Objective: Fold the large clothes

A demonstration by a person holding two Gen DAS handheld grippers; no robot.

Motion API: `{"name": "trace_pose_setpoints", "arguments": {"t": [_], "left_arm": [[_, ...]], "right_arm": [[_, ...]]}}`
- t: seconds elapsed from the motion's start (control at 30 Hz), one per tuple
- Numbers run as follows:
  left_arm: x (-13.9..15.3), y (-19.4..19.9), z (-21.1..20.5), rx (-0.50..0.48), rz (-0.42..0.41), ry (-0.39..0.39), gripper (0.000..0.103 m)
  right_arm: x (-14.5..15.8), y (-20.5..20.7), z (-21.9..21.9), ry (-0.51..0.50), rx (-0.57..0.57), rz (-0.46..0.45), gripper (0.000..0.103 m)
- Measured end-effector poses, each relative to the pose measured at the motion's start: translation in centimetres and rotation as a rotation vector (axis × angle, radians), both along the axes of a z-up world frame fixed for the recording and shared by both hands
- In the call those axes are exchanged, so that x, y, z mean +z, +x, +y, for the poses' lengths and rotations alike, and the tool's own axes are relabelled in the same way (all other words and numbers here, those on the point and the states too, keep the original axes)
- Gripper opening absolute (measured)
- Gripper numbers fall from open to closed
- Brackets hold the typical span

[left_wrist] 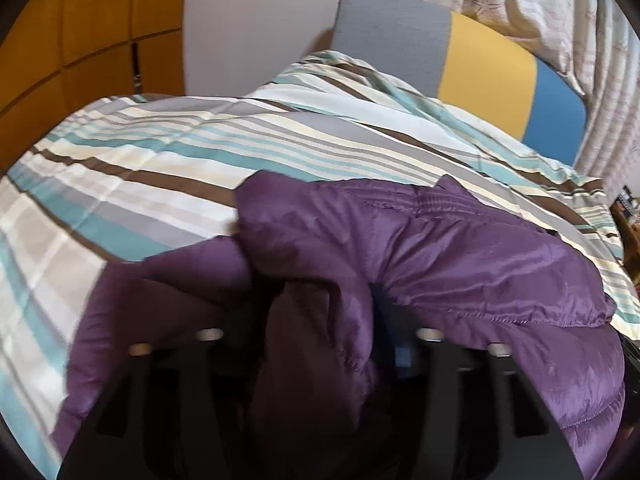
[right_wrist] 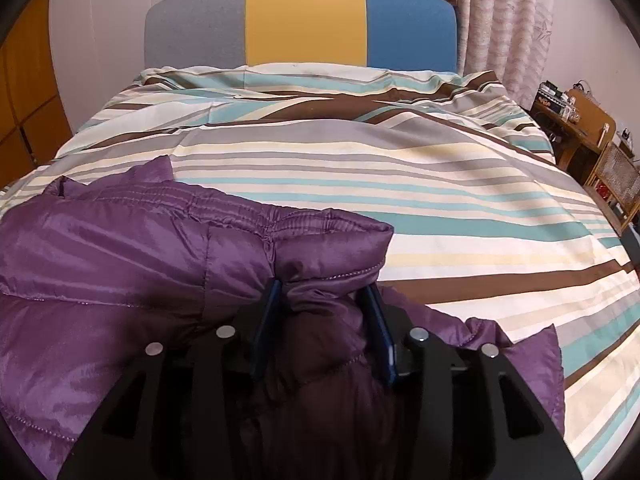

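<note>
Left fingers (left_wrist: 385,320) spread — right fingers (right_wrist: 272,304) spread | purple jacket (right_wrist: 120,248) fold between | striped duvet (right_wrist: 440,184) beneath

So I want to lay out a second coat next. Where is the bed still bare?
Free: the striped duvet between the purple jacket and the headboard, and the strip on the desk side. Crowded: the near corner, where the jacket bunches around both grippers.

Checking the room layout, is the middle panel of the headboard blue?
No, the headboard's middle panel is yellow; blue is the right panel and grey the left.
</note>
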State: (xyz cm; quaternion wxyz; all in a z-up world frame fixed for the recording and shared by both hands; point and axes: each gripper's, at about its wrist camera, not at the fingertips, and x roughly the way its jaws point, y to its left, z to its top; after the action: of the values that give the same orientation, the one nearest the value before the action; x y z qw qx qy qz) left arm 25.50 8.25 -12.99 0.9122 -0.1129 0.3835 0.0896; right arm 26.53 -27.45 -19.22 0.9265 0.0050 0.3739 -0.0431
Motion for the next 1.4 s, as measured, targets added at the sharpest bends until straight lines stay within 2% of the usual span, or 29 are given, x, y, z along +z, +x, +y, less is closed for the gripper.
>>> {"name": "trace_pose_setpoints", "arguments": {"t": [0.03,0.07,0.17,0.27,0.4,0.5,0.6,0.63,0.7,0.73,0.87,1.0,1.07,1.1,1.13,1.17,1.3,1.33,1.4], "left_arm": [[0.5,-0.4,-0.2,-0.007,0.008,0.02,0.08],[1.1,-0.9,-0.5,-0.015,0.0,0.04,0.085],[3.2,-2.9,-2.0,-0.028,-0.076,0.104,0.092],[5.2,-4.3,-4.3,-0.059,-0.157,0.15,0.093],[6.8,-3.5,-6.7,-0.104,-0.221,0.179,0.093],[6.4,-1.3,-8.0,-0.129,-0.201,0.195,0.093],[4.4,0.9,-8.2,-0.127,-0.144,0.238,0.093],[3.0,1.8,-8.1,-0.129,-0.097,0.249,0.093],[0.7,2.4,-7.3,-0.134,-0.046,0.182,0.093],[0.3,2.2,-6.9,-0.13,-0.053,0.157,0.093],[-0.3,2.4,-7.0,-0.129,-0.035,0.171,0.095],[-0.8,2.5,-6.6,-0.133,-0.03,0.142,0.096],[-0.8,2.5,-6.6,-0.135,-0.033,0.134,0.097],[-0.9,2.5,-6.6,-0.135,-0.033,0.132,0.097],[-0.9,2.5,-6.6,-0.135,-0.035,0.132,0.097],[-0.9,2.5,-6.6,-0.135,-0.035,0.132,0.097],[-0.9,2.6,-6.7,-0.133,-0.037,0.131,0.097],[-0.9,2.6,-6.7,-0.133,-0.037,0.132,0.097],[-1.0,2.6,-6.6,-0.132,-0.036,0.135,0.097]], "right_arm": [[0.0,0.0,-0.1,-0.001,-0.004,0.0,0.046],[0.0,0.0,-0.1,-0.001,-0.005,-0.001,0.046],[0.0,-0.1,-0.2,-0.005,-0.016,-0.003,0.051],[0.0,-0.1,-0.2,-0.001,-0.018,-0.003,0.051],[0.1,-0.2,-0.2,-0.003,-0.022,-0.006,0.053],[0.0,-0.1,-0.2,-0.003,-0.023,-0.006,0.054],[0.0,-0.1,-0.2,-0.002,-0.022,-0.007,0.054],[0.0,-0.1,-0.2,-0.002,-0.022,-0.007,0.055],[0.1,-0.2,-0.3,0.003,-0.023,-0.01,0.056],[0.1,-0.2,-0.3,0.003,-0.025,-0.011,0.057],[0.0,-0.2,-0.2,-0.007,-0.03,-0.01,0.058],[0.1,-0.2,-0.1,-0.01,-0.033,-0.011,0.059],[0.1,-0.3,0.0,-0.012,-0.038,-0.014,0.061],[0.2,-0.4,-0.1,-0.012,-0.042,-0.017,0.065],[0.4,-0.6,-0.2,-0.009,-0.048,-0.026,0.072],[0.8,-1.2,-0.2,-0.001,-0.048,-0.048,0.073],[3.6,-3.8,0.5,0.018,0.011,-0.147,0.073],[4.9,-5.0,0.8,0.046,0.028,-0.198,0.073],[6.5,-6.0,1.7,0.107,0.068,-0.238,0.073]]}}
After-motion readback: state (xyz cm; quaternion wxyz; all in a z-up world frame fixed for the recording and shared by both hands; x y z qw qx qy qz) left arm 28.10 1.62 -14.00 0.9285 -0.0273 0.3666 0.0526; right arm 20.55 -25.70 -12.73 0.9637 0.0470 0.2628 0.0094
